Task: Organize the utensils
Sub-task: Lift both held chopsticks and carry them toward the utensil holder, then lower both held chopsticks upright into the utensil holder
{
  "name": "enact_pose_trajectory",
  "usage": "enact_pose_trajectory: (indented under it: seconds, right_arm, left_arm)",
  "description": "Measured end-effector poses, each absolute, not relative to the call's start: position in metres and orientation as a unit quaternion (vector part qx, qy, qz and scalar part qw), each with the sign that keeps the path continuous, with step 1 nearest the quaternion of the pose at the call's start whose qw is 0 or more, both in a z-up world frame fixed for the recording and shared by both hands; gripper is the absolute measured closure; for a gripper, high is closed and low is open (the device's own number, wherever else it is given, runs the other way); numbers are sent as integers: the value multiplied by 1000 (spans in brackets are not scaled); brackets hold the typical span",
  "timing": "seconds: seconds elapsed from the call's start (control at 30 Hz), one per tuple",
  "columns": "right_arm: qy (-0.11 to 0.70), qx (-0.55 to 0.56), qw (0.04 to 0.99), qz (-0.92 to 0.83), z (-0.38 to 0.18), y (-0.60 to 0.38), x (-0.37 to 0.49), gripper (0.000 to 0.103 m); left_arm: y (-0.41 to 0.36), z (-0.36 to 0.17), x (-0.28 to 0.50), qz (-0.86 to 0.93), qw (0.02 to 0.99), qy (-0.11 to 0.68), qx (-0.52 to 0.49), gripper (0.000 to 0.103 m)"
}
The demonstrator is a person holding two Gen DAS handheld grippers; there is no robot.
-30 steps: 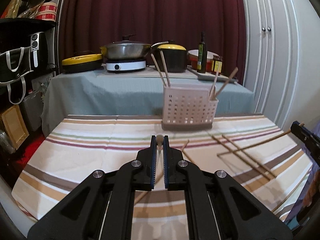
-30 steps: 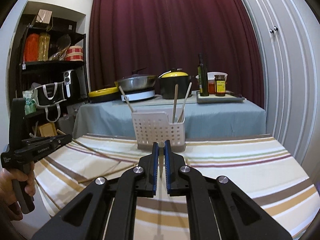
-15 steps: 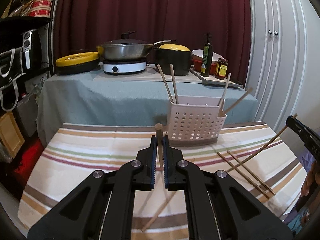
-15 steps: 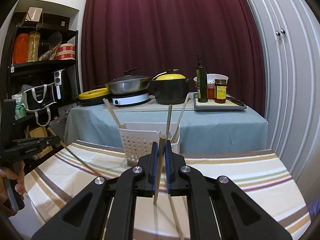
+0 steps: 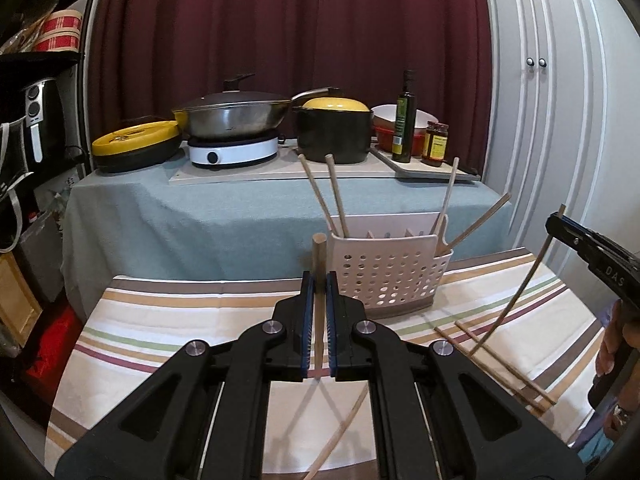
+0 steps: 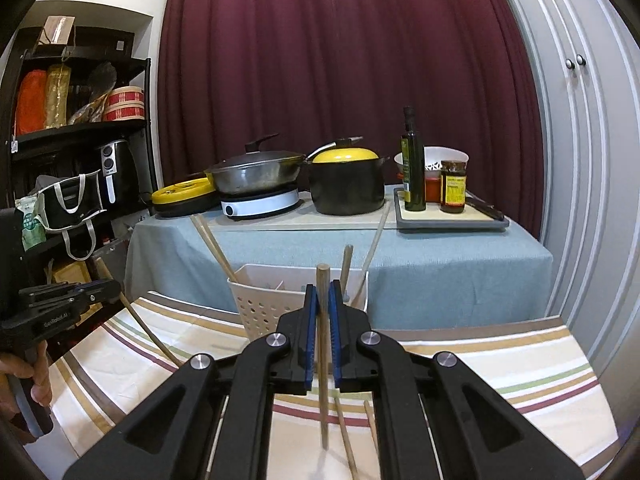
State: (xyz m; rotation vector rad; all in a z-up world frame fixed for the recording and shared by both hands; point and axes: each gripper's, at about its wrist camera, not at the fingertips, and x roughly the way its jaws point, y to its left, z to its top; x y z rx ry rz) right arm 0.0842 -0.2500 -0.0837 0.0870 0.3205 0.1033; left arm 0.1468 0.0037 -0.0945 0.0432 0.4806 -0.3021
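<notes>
Left gripper (image 5: 319, 280) clamped on a wooden chopstick (image 5: 319, 252), blue pads (image 5: 306, 320) pressing both sides. Stick near upright, blunt round top poking above the fingertips, lower end hanging below the jaws clear of the striped tablecloth (image 5: 160, 320). Plain pale wood, slim, round in section.

Right gripper (image 6: 321, 300) likewise closed on a second wooden chopstick (image 6: 322, 360), held near vertical, top end above the pads, lower tip down close to the cloth; contact with the cloth unclear. Same gripper seen from the left camera at right edge (image 5: 560, 226), its stick slanting down toward the cloth. Left gripper seen from the right camera at left edge (image 6: 108, 290), held by a hand (image 6: 24, 376), stick angled down-right.

Loose chopsticks (image 5: 500, 360) flat on the cloth, right of the left gripper, a pair side by side; one more loose stick (image 5: 344, 428) under the left gripper's frame, angled.

Further back, white perforated utensil basket (image 5: 388, 280) on the cloth's far edge, just beyond and right of the left-held stick. Two sticks leaning in its left compartment, two more leaning in the right end, all tilted.

Behind, grey-clothed counter (image 5: 200, 208) with wok (image 5: 232, 114) on a white hotplate, black pot with yellow lid (image 5: 332, 128), oil bottle (image 5: 405, 120), jars. Dark red curtain (image 5: 280, 20) at rear.
</notes>
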Motion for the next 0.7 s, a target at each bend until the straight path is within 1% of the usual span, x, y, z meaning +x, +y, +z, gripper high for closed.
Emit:
enact_pose_trajectory:
  seconds: [0.13, 0.3, 0.53, 0.7]
  right_arm:
    - [155, 41, 986, 56, -72, -251, 85, 96]
    - [139, 45, 987, 69, -47, -256, 87, 96]
    - [97, 52, 990, 87, -1, -265, 93, 96]
    - [67, 42, 993, 82, 24, -266, 104, 96]
  left_arm:
    - [3, -85, 151, -167, 955, 244, 9, 97]
    - [2, -58, 155, -190, 951, 243, -3, 97]
    - [-3, -4, 163, -217, 954, 207, -7, 97]
    - [-17, 30, 170, -216, 963, 159, 7, 97]
